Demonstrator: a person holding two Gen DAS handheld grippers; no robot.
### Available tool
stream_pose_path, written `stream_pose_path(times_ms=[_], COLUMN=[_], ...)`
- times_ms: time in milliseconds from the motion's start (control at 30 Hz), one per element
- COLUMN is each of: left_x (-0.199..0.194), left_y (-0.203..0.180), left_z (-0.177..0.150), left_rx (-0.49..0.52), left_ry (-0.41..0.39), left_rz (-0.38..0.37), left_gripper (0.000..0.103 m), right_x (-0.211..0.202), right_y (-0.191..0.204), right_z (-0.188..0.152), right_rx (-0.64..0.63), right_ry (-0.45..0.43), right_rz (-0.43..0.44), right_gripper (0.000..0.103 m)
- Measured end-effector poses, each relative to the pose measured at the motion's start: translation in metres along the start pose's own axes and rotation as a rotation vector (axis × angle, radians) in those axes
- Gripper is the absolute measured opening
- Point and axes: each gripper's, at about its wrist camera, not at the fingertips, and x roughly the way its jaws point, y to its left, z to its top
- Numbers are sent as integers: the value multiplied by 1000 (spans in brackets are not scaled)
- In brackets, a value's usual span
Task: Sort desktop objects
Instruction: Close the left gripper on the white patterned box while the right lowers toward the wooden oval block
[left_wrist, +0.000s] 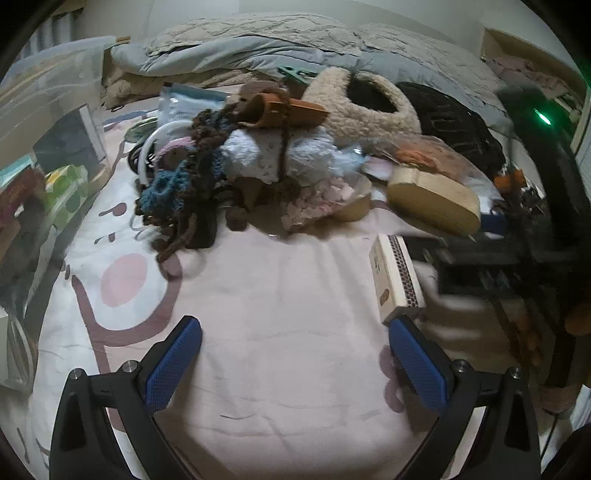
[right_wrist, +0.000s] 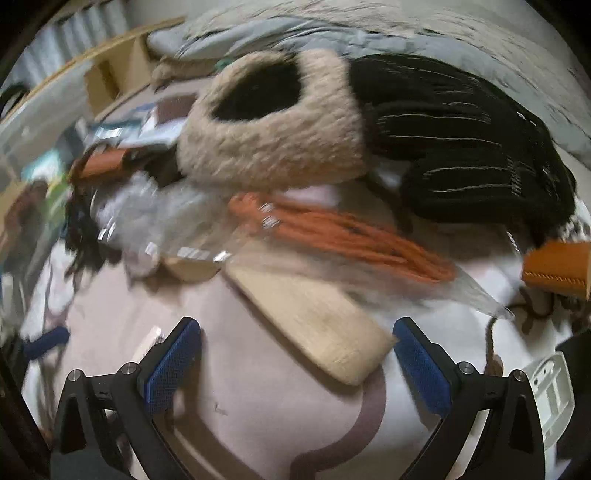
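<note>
My left gripper (left_wrist: 295, 328) is open and empty above the pink sheet (left_wrist: 273, 295). A small cream matchbox-like box (left_wrist: 395, 280) lies just beyond its right fingertip (left_wrist: 406, 332). A heap lies further back: dark knitted yarn (left_wrist: 184, 192), white-blue fluffy wool (left_wrist: 273, 155), a beige fleece bag (left_wrist: 362, 107), a black striped bag (left_wrist: 454, 125) and a pale wooden box (left_wrist: 432, 199). My right gripper (right_wrist: 297, 328) is open and empty, close over the wooden box (right_wrist: 314, 317). Orange yarn in clear plastic (right_wrist: 332, 229), the fleece bag (right_wrist: 273, 136) and the black bag (right_wrist: 465, 147) lie behind it.
A clear plastic storage bin (left_wrist: 48, 122) with packets stands at the left. A grey duvet (left_wrist: 295, 48) lies behind the heap. Dark blurred gear (left_wrist: 524, 229), the other gripper, is at the right. An orange leather piece (right_wrist: 557, 269) and a white plastic part (right_wrist: 550, 391) lie at the right.
</note>
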Motion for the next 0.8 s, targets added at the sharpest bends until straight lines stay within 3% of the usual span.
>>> stream_pose_path(times_ms=[233,433,633,700,767,800], left_x=[-3,-10,-21,-23,-21,-19], left_y=[18,30,30,24,15,10], left_z=[2,4,9,11,13,14], left_rx=[-53,-93,-112,-94,-65,-49], left_ry=[-6,-26,-54,-63,-56,-52], left_rz=[18,23,-115,-158,-193,-200], left_gripper=[103,103,101,95,80,77], right_x=[-11,-22,-53,-61,-65,-68], right_y=[12,2,-43,-50,-51,-53], right_z=[-9,-9,-16,-20,-21,-23], right_rx=[-57,29,176,199,200,193], right_ry=[44,35,-32,-40,-41,-41], right_rz=[124,163,164,183,198,196], right_gripper=[103,103,103,102,88,85])
